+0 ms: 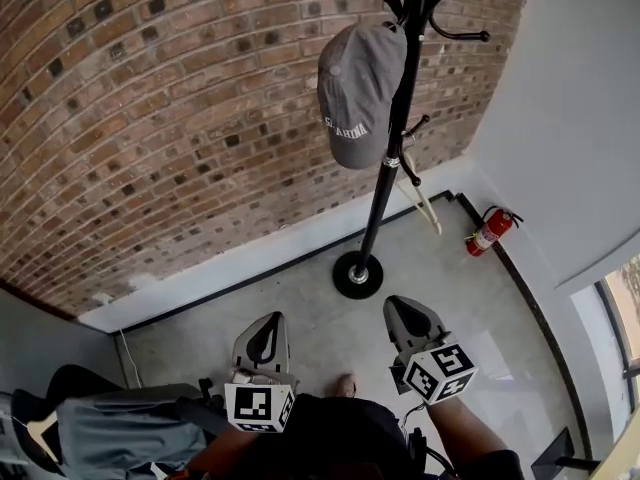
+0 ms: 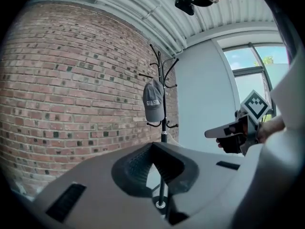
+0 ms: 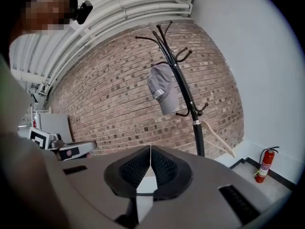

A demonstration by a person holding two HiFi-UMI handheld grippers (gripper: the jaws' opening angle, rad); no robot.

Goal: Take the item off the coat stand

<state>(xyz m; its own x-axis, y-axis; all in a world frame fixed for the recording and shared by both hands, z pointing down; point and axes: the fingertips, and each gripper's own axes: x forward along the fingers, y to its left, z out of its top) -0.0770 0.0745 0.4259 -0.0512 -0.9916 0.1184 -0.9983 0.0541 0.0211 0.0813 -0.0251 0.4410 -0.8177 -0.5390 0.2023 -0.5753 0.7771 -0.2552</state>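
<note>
Grey cap hanging on a black coat stand, both grippers low and empty.

A brick wall [image 1: 150, 118] fills the back. In front of it the black coat stand [image 1: 386, 178] rises from a round base on the concrete floor [image 1: 310, 308]. The grey cap [image 1: 355, 93] hangs from an upper hook, against the pole. Well apart from it, the left gripper [image 1: 264, 330] and right gripper [image 1: 407, 313] each have their fingers closed together on nothing. A red fire extinguisher [image 1: 489, 231] stands by the side wall.

Grey cap [image 3: 162, 92] on coat stand [image 3: 197, 137], tongs [image 3: 150, 149] together
</note>
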